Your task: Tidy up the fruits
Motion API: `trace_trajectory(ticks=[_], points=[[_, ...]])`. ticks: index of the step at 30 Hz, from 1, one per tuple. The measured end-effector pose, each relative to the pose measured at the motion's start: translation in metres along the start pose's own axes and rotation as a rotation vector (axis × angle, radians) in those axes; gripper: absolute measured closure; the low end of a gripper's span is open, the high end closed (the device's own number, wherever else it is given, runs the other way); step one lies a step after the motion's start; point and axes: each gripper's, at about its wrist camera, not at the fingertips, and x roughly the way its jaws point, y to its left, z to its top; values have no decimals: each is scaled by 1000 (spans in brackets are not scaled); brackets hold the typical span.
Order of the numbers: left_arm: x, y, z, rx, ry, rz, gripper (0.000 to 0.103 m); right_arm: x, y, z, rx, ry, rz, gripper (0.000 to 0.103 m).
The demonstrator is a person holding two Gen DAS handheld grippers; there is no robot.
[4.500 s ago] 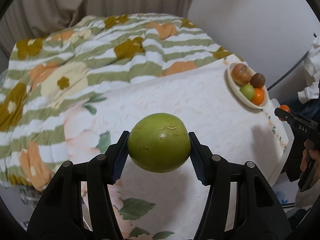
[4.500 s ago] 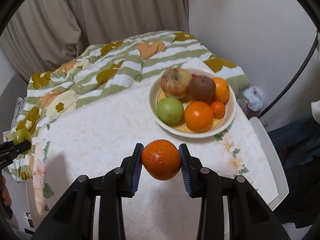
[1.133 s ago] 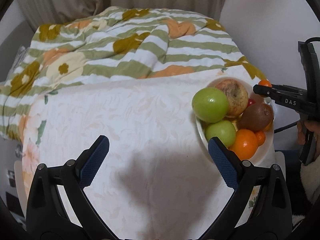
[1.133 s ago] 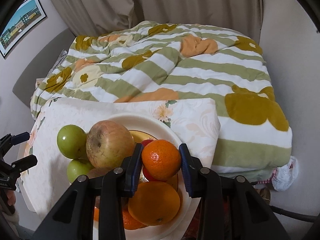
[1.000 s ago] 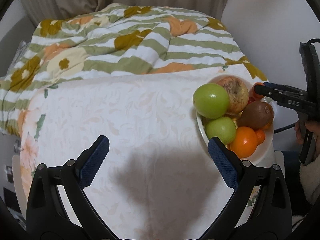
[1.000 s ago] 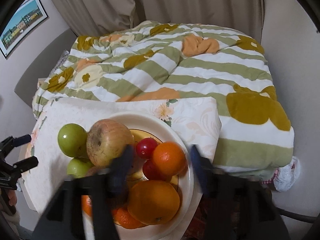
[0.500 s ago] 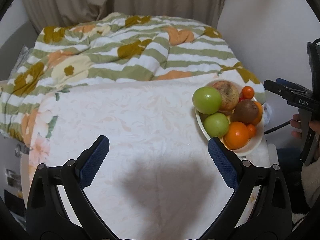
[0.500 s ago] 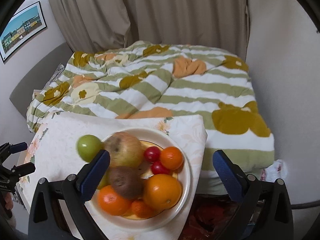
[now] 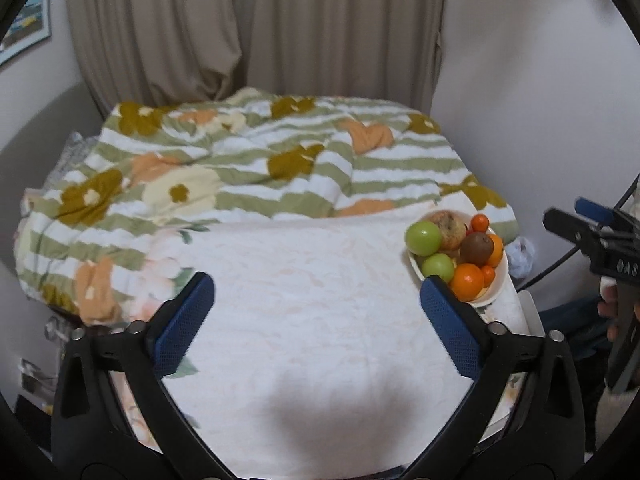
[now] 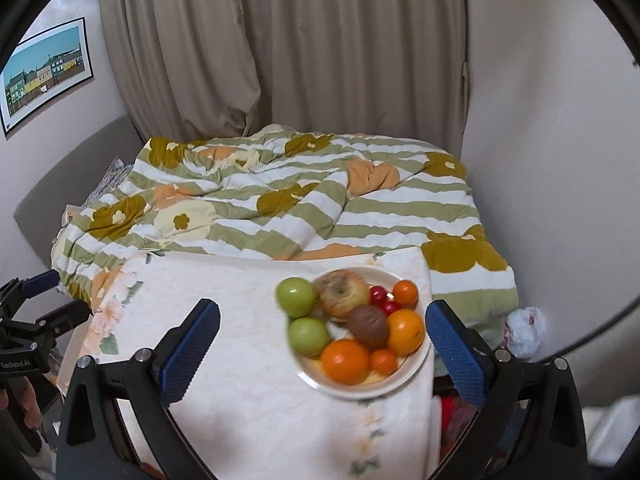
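Note:
A white plate point(image 10: 412, 372) piled with fruit sits at the right end of the table; it also shows in the left wrist view point(image 9: 494, 294). On it lie two green apples point(image 10: 296, 297), a blotchy apple point(image 10: 342, 294), a brown kiwi point(image 10: 368, 327), several oranges point(image 10: 345, 361) and small red tomatoes point(image 10: 378, 295). My left gripper point(image 9: 316, 322) is open and empty, held back above the table's middle. My right gripper point(image 10: 322, 346) is open and empty, held back from the plate. Each gripper shows at the edge of the other's view.
The table point(image 9: 304, 320) has a white floral cloth. Behind it lies a bed with a green-striped flowered quilt point(image 10: 280, 200). Beige curtains point(image 10: 320, 60) hang at the back. A wall stands close on the right, with a crumpled white bag point(image 10: 524, 330) on the floor.
Both grippers have pulled back and up from the plate; the plate now looks smaller and farther. The right gripper let go of its orange a second ago and now stands wide open.

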Motion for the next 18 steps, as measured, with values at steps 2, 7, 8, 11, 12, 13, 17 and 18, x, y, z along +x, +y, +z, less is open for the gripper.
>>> trace_trajectory(ticks=[2, 7, 8, 11, 12, 13, 17, 18], points=[[-13, 11, -3, -1, -22, 9, 0, -11, 13, -5, 11, -7, -17, 1], [-38, 31, -16, 7, -55, 43, 0, -34, 47, -24, 6, -33, -71, 1], [-43, 35, -19, 10, -64, 55, 0, -37, 52, -27, 3, -35, -76, 1], [-54, 42, -27, 14, -81, 70, 0, -43, 65, -37, 10, -33, -93, 1], [-58, 44, -30, 16, -88, 70, 0, -45, 67, -40, 12, -35, -98, 1], [-61, 46, -33, 17, -93, 71, 0, -47, 70, -43, 17, -38, -109, 1], [-70, 52, -42, 19, -104, 71, 0, -50, 80, -49, 21, -41, -123, 1], [-69, 51, -42, 18, -104, 72, 0, -50, 82, -51, 20, -42, -125, 1]])
